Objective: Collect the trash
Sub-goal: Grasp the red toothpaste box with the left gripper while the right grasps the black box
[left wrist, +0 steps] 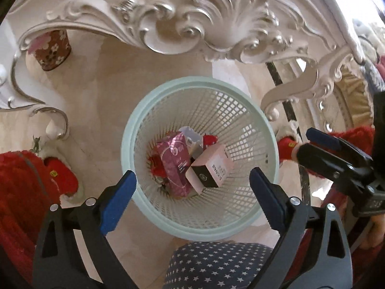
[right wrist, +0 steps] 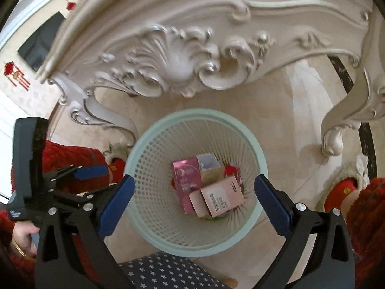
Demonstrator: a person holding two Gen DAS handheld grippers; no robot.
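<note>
A glossy cream marble floor runs beneath an ornate white table, whose apron is carved into shells and scrolls with silvered edges and whose curled legs end in rounded feet. On the wall in the right wrist view hang a dark flat screen and a red knotted ornament. Standing on the floor just in front of the table is a round pale green plastic basket with a smooth broad rim and walls of open square lattice. At its bottom lies the trash: a shiny pink foil packet, a pale pink carton with a black end and printed lettering, tilted across the packet, plus scraps of red and white that are hard to make out. The left gripper hangs over the basket with its blue-padded jaws spread wide and nothing between them. The right gripper likewise hovers above the rim, jaws wide apart and empty. Fuzzy red sleeves and red slippers with white fleece trim flank the basket, and a navy cloth with white stars fills the lower edge.
</note>
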